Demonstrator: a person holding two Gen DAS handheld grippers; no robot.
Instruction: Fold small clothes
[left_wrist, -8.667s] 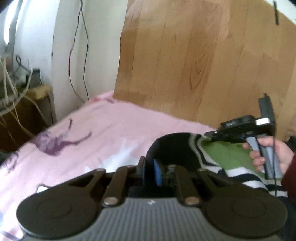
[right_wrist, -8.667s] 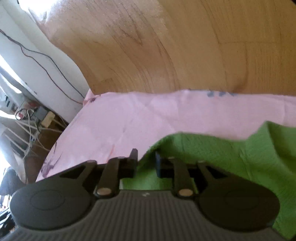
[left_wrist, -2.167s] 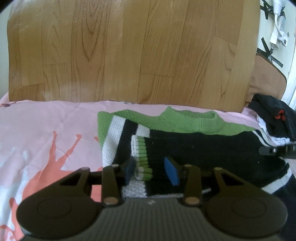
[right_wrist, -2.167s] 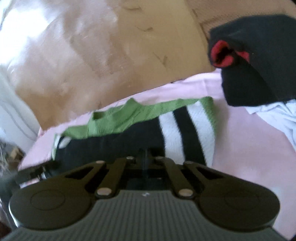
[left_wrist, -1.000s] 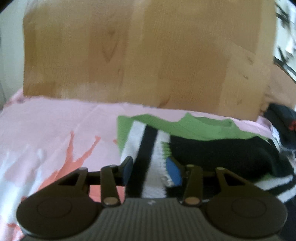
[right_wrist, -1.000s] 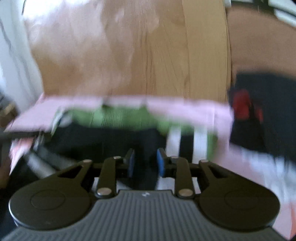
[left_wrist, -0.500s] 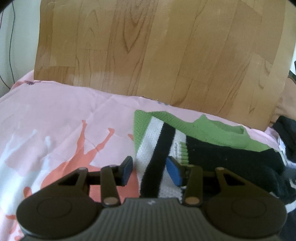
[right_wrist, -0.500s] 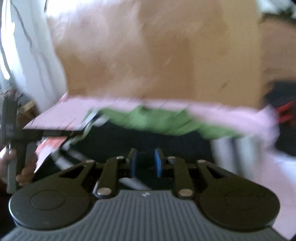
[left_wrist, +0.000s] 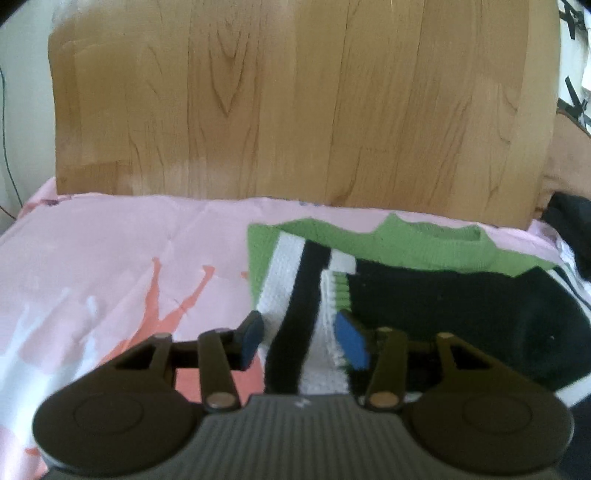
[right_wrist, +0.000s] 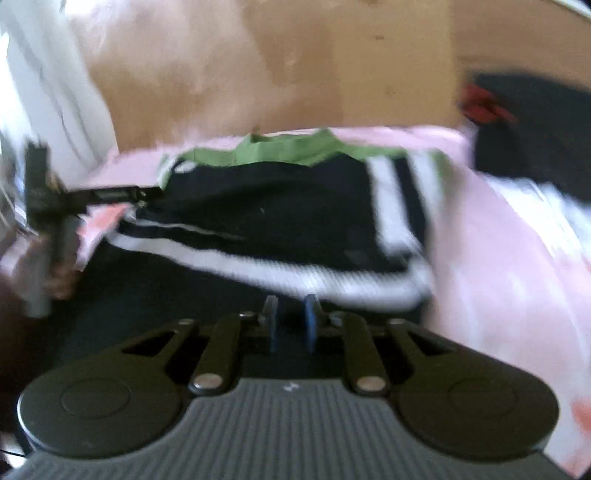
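Sweater (left_wrist: 424, 295): green, black and white knit, lying partly folded on my bed's pink sheet (left_wrist: 122, 251), near the wooden headboard (left_wrist: 295, 103). Dark clothes (right_wrist: 535, 122) with a red patch: heaped at the sweater's right, apart from it. Left gripper (left_wrist: 301, 341): jaws opening, pads either side of the sweater's striped left edge, not pressing it. Right gripper (right_wrist: 291, 321): jaws closing, narrow gap, over the white hem; blur hides whether cloth sits between. My left hand (right_wrist: 40, 262) shows blurred on its handle
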